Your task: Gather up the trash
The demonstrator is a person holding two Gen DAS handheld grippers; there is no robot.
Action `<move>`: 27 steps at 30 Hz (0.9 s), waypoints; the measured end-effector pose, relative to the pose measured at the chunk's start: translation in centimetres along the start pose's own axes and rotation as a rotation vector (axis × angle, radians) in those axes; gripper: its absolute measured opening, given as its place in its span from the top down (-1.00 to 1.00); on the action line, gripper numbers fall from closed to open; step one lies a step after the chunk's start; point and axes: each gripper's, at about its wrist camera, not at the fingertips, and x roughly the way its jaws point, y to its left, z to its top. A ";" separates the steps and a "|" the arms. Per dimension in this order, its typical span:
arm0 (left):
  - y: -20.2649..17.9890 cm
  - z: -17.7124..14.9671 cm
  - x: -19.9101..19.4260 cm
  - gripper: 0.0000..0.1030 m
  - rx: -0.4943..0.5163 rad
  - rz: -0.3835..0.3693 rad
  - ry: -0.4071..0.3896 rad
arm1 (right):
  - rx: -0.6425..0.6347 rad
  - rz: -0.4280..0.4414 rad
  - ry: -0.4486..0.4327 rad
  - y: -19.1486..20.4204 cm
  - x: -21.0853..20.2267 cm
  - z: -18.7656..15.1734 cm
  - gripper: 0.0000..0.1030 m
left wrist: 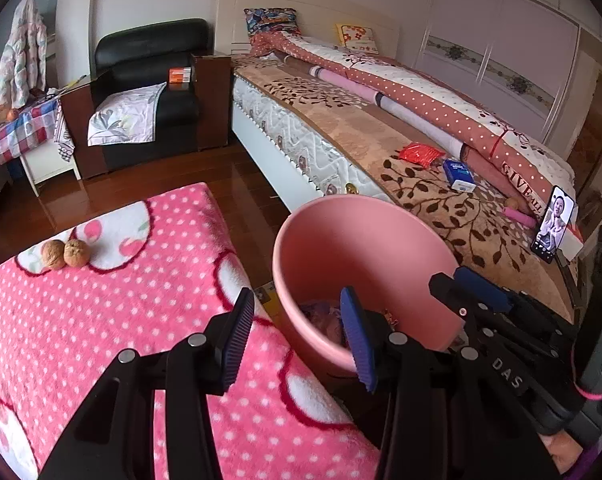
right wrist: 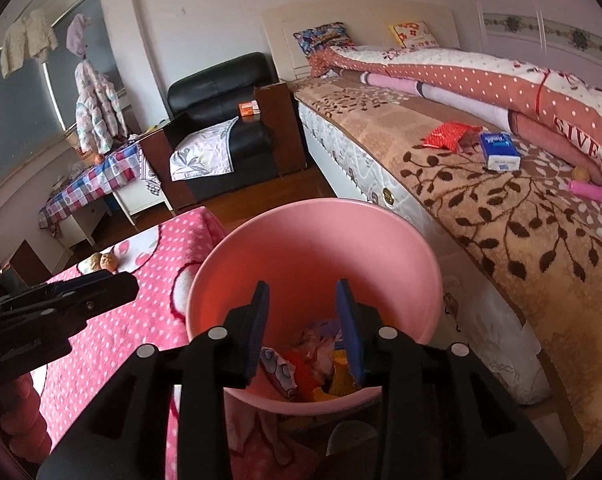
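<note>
A pink bin (right wrist: 313, 248) stands on the floor between the bed and a pink dotted blanket (left wrist: 101, 320); several crumpled wrappers (right wrist: 301, 364) lie at its bottom. My right gripper (right wrist: 303, 332) is open and empty right over the bin's mouth. My left gripper (left wrist: 297, 332) is open and empty, over the blanket's edge and the bin (left wrist: 365, 248). The right gripper (left wrist: 473, 292) also shows in the left wrist view, at the bin's right rim. A red wrapper (right wrist: 449, 134) and a blue tissue pack (right wrist: 499, 152) lie on the bed. Two walnuts (left wrist: 65, 254) sit on the blanket.
The bed (right wrist: 501, 216) with a rolled quilt runs along the right. A phone (left wrist: 553, 224) stands propped on it. A black armchair (left wrist: 149, 92) and a checked-cloth table (left wrist: 17, 132) stand at the far left. Wooden floor (left wrist: 141, 176) lies between them.
</note>
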 end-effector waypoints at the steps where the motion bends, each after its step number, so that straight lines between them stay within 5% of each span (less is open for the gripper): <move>1: 0.1 -0.3 -0.1 0.14 -0.003 0.008 0.001 | -0.014 0.000 -0.007 0.3 -0.3 -0.1 0.32; 6: 0.2 -0.7 -0.6 0.14 -0.008 0.016 -0.003 | -0.041 0.003 -0.018 1.0 -1.0 -0.6 0.32; 9: 0.5 -0.9 -1.1 0.14 -0.023 0.028 -0.011 | -0.033 0.013 0.000 1.0 -1.0 -0.7 0.05; 16: 1.3 -1.1 -1.2 0.14 -0.070 0.058 -0.012 | -0.053 -0.005 0.014 1.6 -1.2 -1.0 -0.11; 27: 1.5 -1.9 -1.8 0.16 -0.077 0.085 -0.025 | -0.078 -0.022 0.025 2.6 -1.3 -1.2 -0.12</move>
